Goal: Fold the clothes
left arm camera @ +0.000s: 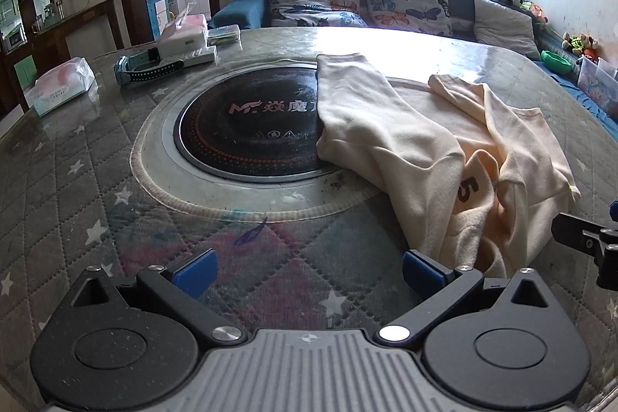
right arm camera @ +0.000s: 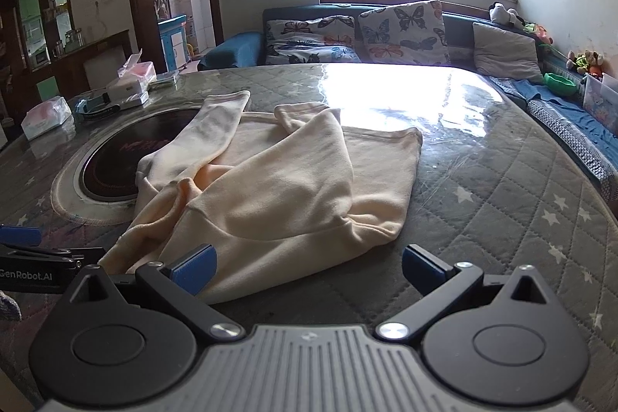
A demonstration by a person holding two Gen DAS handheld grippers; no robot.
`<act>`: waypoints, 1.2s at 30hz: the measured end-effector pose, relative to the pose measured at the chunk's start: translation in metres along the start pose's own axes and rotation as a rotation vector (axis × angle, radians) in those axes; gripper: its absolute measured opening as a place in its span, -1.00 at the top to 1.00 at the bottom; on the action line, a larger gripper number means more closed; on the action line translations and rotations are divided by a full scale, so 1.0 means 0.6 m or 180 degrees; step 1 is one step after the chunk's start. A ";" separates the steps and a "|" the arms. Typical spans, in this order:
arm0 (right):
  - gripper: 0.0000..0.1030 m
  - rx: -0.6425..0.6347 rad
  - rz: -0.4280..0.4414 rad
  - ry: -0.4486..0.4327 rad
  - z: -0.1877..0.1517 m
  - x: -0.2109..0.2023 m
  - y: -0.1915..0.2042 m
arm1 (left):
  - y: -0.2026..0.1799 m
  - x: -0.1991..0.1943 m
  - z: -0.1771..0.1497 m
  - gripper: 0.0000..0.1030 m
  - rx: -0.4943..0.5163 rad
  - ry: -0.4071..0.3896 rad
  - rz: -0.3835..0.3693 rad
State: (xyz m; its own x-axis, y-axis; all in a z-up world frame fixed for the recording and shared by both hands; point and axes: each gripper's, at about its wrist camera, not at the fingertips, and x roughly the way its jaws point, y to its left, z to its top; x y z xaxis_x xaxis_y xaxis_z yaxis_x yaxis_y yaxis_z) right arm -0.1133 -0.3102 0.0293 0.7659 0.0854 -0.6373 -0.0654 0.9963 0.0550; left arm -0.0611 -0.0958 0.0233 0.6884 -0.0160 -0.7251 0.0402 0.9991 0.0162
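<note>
We find the cream sweatshirt [right arm camera: 278,188] crumpled on the bench [right arm camera: 502,188], partly over the round hob [left arm camera: 247,126]. Our right gripper [right arm camera: 307,267], jaws wide and empty, sits nearer its hem; our left gripper [left arm camera: 309,271], equally wide, has it off to its right.

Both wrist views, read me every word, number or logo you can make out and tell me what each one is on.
"5": dark digit on the cream garment.
"MF" logo with Chinese characters, partly covered by the garment, not fully readable: on the black round cooktop.
"GenRobot.AI": on the left tool's body.
Print on the tissue pack: too small to read.
Label on the white box: too blurred to read.
</note>
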 end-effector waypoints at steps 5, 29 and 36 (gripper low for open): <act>-1.00 0.0002 0.0017 -0.0001 -0.001 -0.003 0.002 | -0.002 -0.002 -0.002 -1.00 0.0012 0.0015 0.0000; -1.00 -0.0041 0.0035 0.0031 -0.001 -0.001 0.010 | -0.014 0.001 -0.002 -1.00 0.0061 0.0103 -0.0011; -1.00 -0.0053 0.0043 0.0044 0.001 0.001 0.011 | -0.014 0.001 0.001 -1.00 0.0065 0.0103 -0.0013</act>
State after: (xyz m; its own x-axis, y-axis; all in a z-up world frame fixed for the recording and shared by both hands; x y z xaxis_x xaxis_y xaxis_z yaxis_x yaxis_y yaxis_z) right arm -0.1128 -0.3037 0.0295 0.7560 0.0987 -0.6471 -0.0864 0.9950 0.0509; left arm -0.0606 -0.1042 0.0231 0.6644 -0.0186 -0.7471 0.0580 0.9980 0.0268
